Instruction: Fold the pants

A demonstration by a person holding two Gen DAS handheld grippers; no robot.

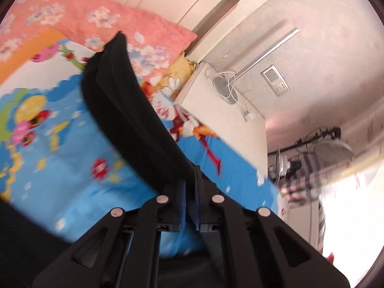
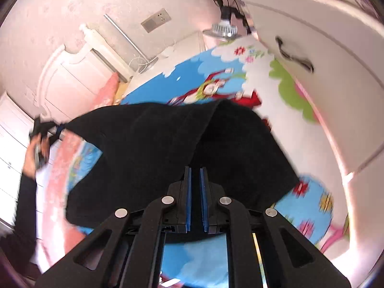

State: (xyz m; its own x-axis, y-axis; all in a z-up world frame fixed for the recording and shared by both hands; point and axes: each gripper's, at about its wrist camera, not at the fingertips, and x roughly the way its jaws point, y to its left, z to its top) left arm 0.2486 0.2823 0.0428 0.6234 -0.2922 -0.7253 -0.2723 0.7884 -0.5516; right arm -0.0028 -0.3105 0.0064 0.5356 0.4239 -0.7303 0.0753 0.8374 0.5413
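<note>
1. We see the black pants [image 1: 127, 110] in the left wrist view as a long band, its long axis running from the lower middle of the frame up to the upper left, where its far end rises to a point against the pink floral quilt [image 1: 96, 16].
2. The left gripper [image 1: 190, 184] has its blue-padded fingers drawn narrow, pinched on the near end of that band – the cloth goes straight in between the pads.
3. In the right wrist view the pants [image 2: 156, 148] spread across the middle of the frame, stretched from the right gripper [image 2: 195, 175] at lower centre out to the far left edge.
4. The right gripper's fingers stand narrow with black cloth in the slit between them; we take it as gripped.
5. At the left edge of that view a hand [image 2: 31, 153] holds the other gripper, blurred, with the pants' corner meeting it.
6. The pants hang above the cartoon bedsheet [image 2: 192, 76] – whether any part touches it we cannot tell.
7. Both views are smeared; seams, waistband and legs are hard to make out, and the gripper bodies hide the cloth's near edge.
</note>
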